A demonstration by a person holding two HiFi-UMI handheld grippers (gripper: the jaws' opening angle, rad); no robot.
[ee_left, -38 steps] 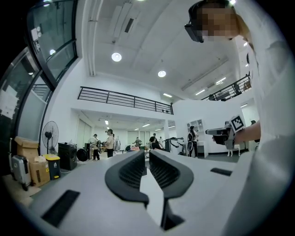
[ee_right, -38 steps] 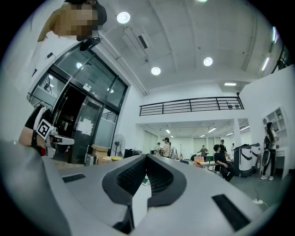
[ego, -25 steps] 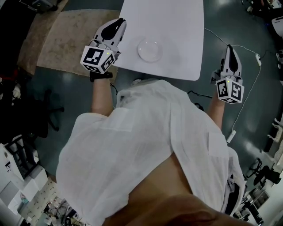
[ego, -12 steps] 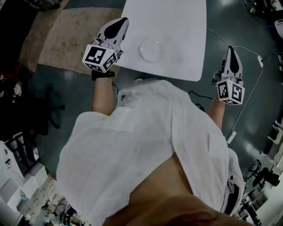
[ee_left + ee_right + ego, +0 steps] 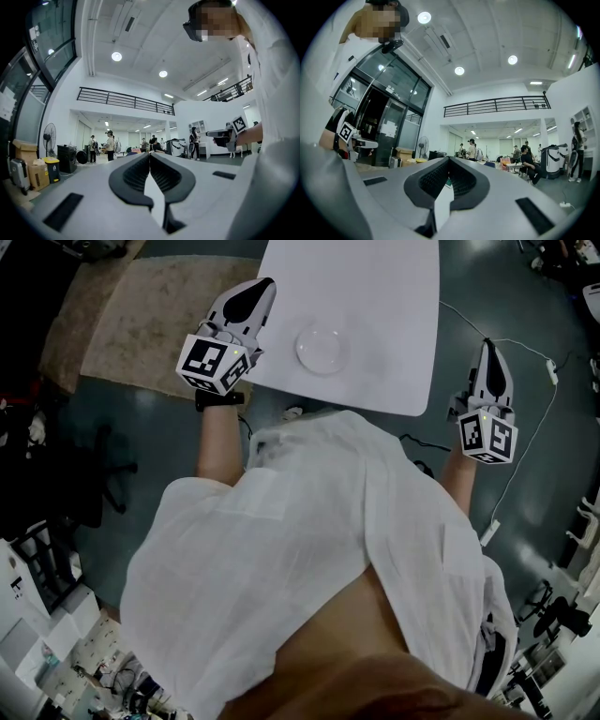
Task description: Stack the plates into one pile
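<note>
Clear plate (image 5: pixel 319 346) on white table (image 5: pixel 384 287) beside closed left hand-held gripper (image 5: pixel 265 283)

I see the white counter (image 5: pixel 384 296) at the top centre of the frame. A clear plate (image 5: pixel 321 345) lies flat on it, towards its lower left corner.

A beige rug (image 5: pixel 141 324) lies left of the white table (image 5: pixel 375 287), a cable (image 5: pixel 459 317) right.

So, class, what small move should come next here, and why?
Probably just ease both away: the left gripper and right gripper are shut and empty, and the white table shows only one clear plate, perhaps already a pile.
</note>
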